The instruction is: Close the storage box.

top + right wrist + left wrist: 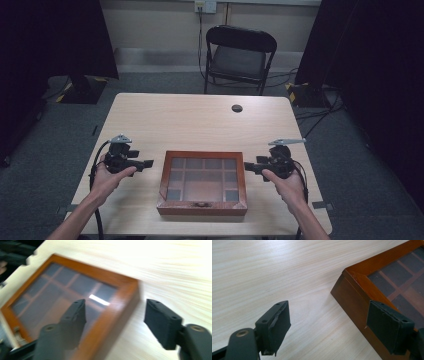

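So far we read this as the very start. The wooden box (202, 182) sits closed near the front edge of the table (190, 120), glass lid down, small latch at its front side. Nothing is gripped yet.

Left of the box: our left gripper (148, 163) hovers just beside the box's left wall, jaws spread wide and holding nothing. In the left gripper view the box corner (372, 287) lies ahead, one pad overlapping the near wall; touching or not, we cannot tell.

Right of the box: our right gripper (248, 166) is level with the box's right wall, jaws likewise wide and unloaded. They straddle the box's right corner (117, 300) in the right gripper view.

Left to do, we judge: close in, take the box or work its lid.

Hard to make out: the right gripper view is smeared with motion blur; compartments under the glass look dark, contents unreadable; latch detail too small.
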Available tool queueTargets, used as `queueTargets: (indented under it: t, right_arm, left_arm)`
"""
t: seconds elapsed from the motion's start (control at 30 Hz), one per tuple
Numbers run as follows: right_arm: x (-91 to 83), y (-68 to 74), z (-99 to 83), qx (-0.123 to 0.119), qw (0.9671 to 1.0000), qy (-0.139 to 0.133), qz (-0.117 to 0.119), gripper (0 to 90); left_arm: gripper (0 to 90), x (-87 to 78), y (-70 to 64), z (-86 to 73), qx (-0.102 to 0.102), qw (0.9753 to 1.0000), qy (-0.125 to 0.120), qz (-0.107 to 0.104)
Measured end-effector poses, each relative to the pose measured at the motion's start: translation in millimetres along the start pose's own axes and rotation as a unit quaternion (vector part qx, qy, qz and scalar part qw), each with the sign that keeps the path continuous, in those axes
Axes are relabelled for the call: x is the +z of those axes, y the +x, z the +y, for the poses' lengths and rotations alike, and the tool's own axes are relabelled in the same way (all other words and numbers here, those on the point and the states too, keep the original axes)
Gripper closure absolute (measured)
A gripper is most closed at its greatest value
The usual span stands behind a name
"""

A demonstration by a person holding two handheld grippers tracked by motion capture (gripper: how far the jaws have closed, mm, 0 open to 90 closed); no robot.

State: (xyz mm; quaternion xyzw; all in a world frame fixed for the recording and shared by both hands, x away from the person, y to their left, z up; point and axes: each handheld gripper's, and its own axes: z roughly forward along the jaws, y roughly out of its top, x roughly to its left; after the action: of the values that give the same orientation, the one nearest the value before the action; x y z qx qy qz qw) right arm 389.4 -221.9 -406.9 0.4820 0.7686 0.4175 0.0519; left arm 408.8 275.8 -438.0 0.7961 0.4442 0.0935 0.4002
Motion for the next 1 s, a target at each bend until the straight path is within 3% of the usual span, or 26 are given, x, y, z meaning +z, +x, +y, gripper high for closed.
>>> queueTargets:
  t: [0.13, 0.23, 0.27, 0.43, 0.47, 0.53, 0.57, 0.6, 0.7, 0.73, 0.8, 0.83, 0.87, 0.97, 1.0]
  right_arm:
    - [-4.4, -21.7, -9.6, 0.029, 0.9988, 0.003, -0.039, 20.0]
    - [-5.8, -31.1, -14.9, 0.038, 0.9978, 0.001, -0.053, 19.1]
    - [-6.1, -39.1, -20.3, 0.045, 0.9965, 0.005, -0.070, 16.6]
    - [-1.1, -54.8, -35.9, 0.066, 0.9930, 0.032, -0.093, 16.3]
    - [0.8, -58.0, -38.6, 0.064, 0.9918, 0.039, -0.103, 16.3]
    - [3.5, -62.7, -42.4, 0.065, 0.9883, 0.050, -0.128, 16.0]
    - [3.5, -62.7, -42.4, 0.065, 0.9883, 0.050, -0.128, 16.0]
    - [6.3, -66.3, -46.3, 0.065, 0.9845, 0.061, -0.151, 15.8]
    - [12.1, -68.5, -51.9, 0.065, 0.9801, 0.078, -0.171, 15.8]
    - [13.2, -68.6, -52.9, 0.064, 0.9779, 0.079, -0.182, 15.8]
    - [16.6, -69.0, -55.3, 0.062, 0.9733, 0.075, -0.208, 14.9]
    - [16.6, -69.0, -55.3, 0.062, 0.9733, 0.075, -0.208, 14.9]
    - [18.8, -68.5, -57.2, 0.046, 0.9725, 0.066, -0.219, 14.8]
    - [23.1, -66.6, -60.6, 0.025, 0.9711, 0.053, -0.232, 12.9]
    - [25.6, -67.0, -62.4, 0.012, 0.9704, 0.045, -0.237, 8.5]
  left_arm:
    - [19.3, -3.3, 4.5, 0.3, 0.007, 0.9999, 0.010, 0.007]
    - [19.3, -4.2, 9.2, -3.2, 0.005, 0.9998, 0.015, 0.013]
    - [19.3, -4.8, 15.3, -8.0, -0.003, 0.9996, 0.021, 0.019]
    - [19.9, -3.4, 25.2, -18.4, -0.025, 0.9983, 0.035, 0.039]
    - [19.9, -1.4, 29.3, -23.8, -0.036, 0.9979, 0.041, 0.036]
    - [19.9, 1.2, 31.4, -27.2, -0.034, 0.9969, 0.053, 0.047]
    - [19.9, 1.2, 31.4, -27.2, -0.034, 0.9969, 0.053, 0.047]
    - [19.9, 3.8, 32.6, -28.7, -0.030, 0.9964, 0.061, 0.050]
    - [19.1, 5.6, 32.9, -30.1, -0.025, 0.9960, 0.064, 0.057]
    - [18.5, 8.2, 32.1, -32.0, -0.012, 0.9949, 0.073, 0.069]
    - [18.5, 12.3, 32.1, -35.7, -0.011, 0.9939, 0.079, 0.076]
    - [18.5, 12.3, 32.1, -35.7, -0.011, 0.9939, 0.079, 0.076]
    - [18.3, 15.8, 32.9, -39.5, -0.014, 0.9933, 0.077, 0.085]
    - [15.0, 22.4, 29.3, -44.0, 0.024, 0.9908, 0.061, 0.118]
    - [12.6, 22.4, 29.3, -44.0, 0.024, 0.9908, 0.061, 0.118]
